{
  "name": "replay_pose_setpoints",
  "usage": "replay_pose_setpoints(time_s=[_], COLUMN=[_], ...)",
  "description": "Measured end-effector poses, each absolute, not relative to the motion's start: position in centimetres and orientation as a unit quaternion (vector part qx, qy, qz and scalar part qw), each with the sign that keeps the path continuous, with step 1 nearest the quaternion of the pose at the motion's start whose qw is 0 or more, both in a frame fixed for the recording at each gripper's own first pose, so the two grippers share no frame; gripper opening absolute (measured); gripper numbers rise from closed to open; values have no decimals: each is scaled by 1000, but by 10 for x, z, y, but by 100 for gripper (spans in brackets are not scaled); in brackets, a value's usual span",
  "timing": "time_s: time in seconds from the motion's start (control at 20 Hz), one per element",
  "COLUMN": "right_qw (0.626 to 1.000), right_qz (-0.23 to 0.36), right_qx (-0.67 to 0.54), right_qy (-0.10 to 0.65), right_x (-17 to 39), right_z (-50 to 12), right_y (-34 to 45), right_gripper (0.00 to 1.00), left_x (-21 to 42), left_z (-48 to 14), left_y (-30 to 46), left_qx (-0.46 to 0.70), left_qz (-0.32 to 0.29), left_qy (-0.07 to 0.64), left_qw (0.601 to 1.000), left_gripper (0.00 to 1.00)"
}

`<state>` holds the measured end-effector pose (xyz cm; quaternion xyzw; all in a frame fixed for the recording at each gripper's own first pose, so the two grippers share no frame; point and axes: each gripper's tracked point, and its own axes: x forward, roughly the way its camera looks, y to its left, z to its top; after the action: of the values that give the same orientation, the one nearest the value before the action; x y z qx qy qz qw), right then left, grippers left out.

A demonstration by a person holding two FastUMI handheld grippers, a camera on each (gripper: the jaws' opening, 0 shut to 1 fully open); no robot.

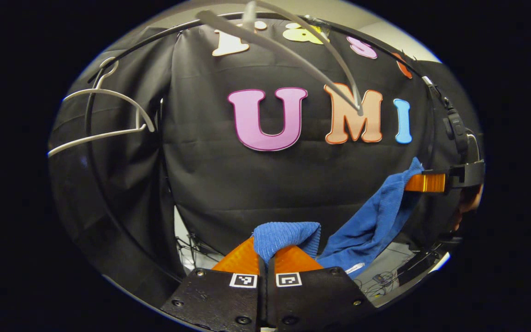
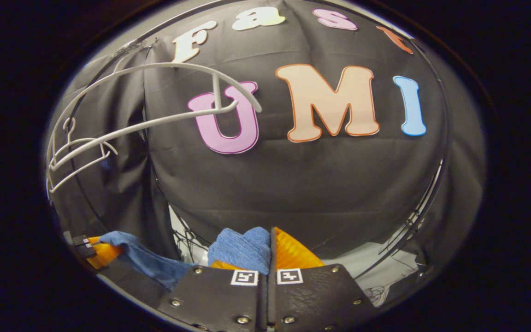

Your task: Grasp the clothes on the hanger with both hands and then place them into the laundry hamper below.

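Blue garment (image 1: 371,226) hangs pinched between both hand-held grippers.

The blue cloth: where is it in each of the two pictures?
Left gripper view: the blue cloth runs from the fingers at bottom centre up to the other tool at right.
Right gripper view: the blue cloth is bunched at bottom centre, trailing left.
Shared landmark: the white hanger.
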<state>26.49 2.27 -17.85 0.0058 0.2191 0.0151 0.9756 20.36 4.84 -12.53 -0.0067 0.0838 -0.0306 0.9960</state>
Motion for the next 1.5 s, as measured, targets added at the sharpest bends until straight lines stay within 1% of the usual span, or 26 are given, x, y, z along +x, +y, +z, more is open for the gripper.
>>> replay_pose_setpoints(time_s=[0.25, 0.45, 0.6, 0.8, 0.9, 1.0, 1.3, 1.5], right_qw=[977, 978, 975, 965, 957, 948, 920, 896], right_qz=[50, 67, 78, 85, 75, 53, 40, 19], right_qx=[14, 24, 32, 16, 16, 9, 0, -14], right_qy=[208, 195, 205, 247, 280, 314, 390, 443], right_x=[261, 265, 267, 267, 263, 260, 240, 223], right_z=[-158, -137, -140, -187, -221, -253, -331, -376], right_y=[55, 68, 80, 83, 77, 67, 58, 50], right_gripper=[1, 1, 1, 1, 1, 1, 2, 1], left_x=[218, 228, 229, 229, 237, 242, 245, 245], left_z=[-111, -98, -100, -122, -153, -180, -255, -286], left_y=[5, -5, -8, -8, -11, -5, 19, 23], left_qx=[-3, -19, -16, 6, 12, 10, -12, -32], left_qz=[-77, -90, -95, -102, -105, -102, -84, -69], left_qy=[60, 51, 50, 80, 103, 131, 232, 286], left_qw=[995, 995, 994, 992, 989, 986, 969, 955], left_gripper=[1, 0, 0, 1, 1, 1, 1, 1])
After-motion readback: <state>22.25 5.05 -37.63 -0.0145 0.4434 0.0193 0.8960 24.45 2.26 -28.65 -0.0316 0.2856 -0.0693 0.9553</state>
